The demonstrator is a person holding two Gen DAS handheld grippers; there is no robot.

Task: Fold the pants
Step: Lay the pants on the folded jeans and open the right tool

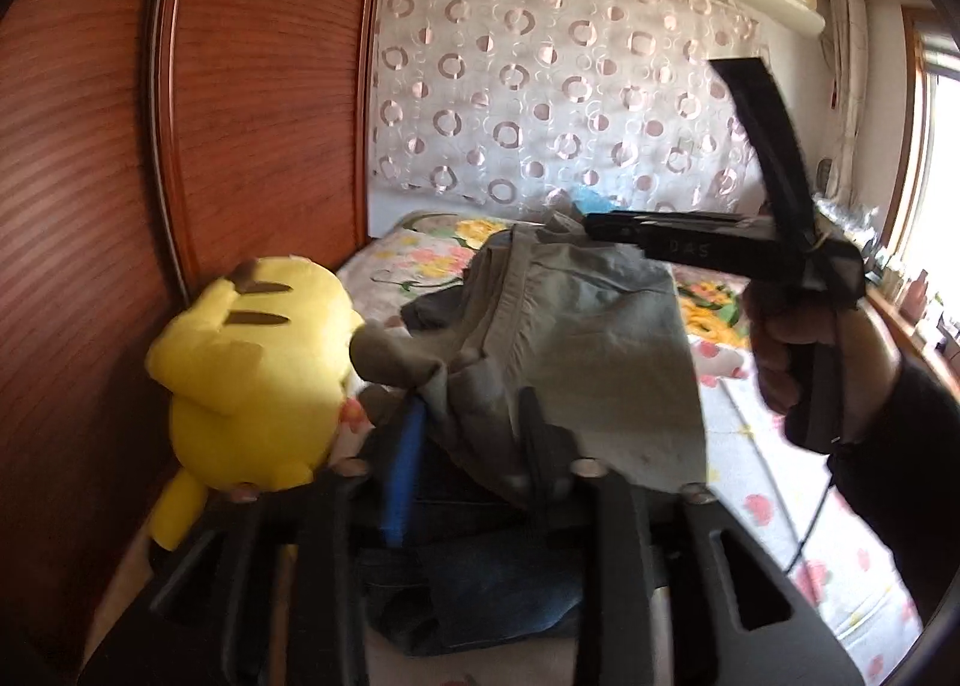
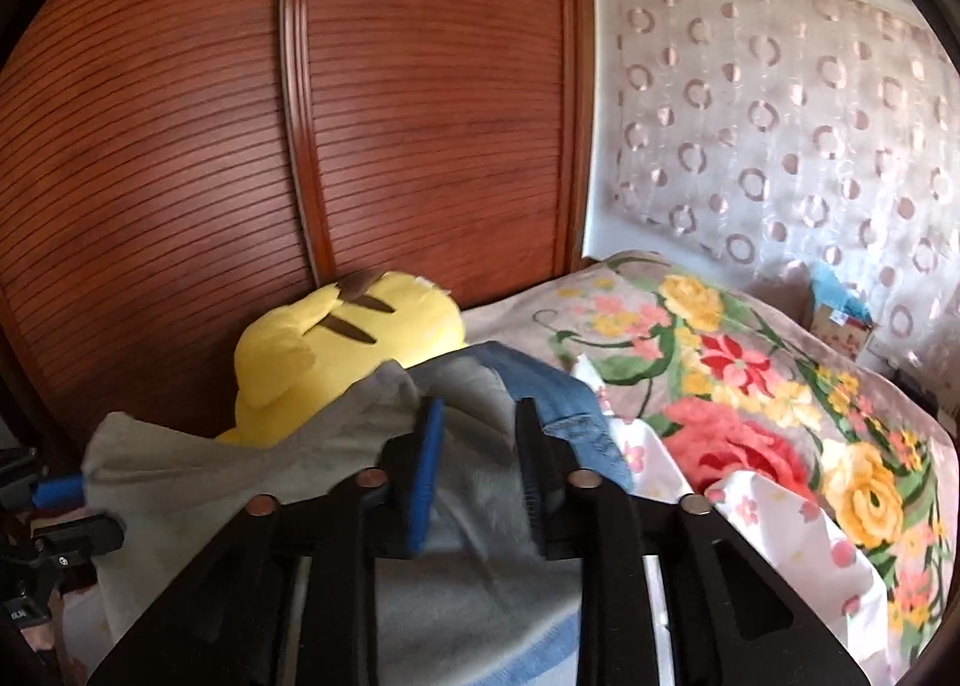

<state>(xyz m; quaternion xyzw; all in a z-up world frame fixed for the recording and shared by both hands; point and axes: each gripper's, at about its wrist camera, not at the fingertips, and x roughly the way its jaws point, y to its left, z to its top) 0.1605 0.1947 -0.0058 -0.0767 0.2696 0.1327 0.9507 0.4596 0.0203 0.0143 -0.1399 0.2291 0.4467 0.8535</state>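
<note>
grey pants (image 1: pixel 564 350) lifted off the bed (image 2: pixel 780 386) and stretched between both tongs, left tongs (image 1: pixel 474 422) clamped on one bunched corner, right tongs (image 2: pixel 477 482) pinching the other end – jeans (image 1: pixel 480 584) underneath, yellow plush (image 1: pixel 252 362) just beside, wooden wardrobe (image 2: pixel 360 116) behind

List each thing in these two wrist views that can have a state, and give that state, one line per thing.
grey pants: lifted, held by both grippers
left gripper: shut on pants
right gripper: shut on pants
jeans: lying crumpled on bed
yellow plush toy: lying against wardrobe
wardrobe doors: closed
</note>
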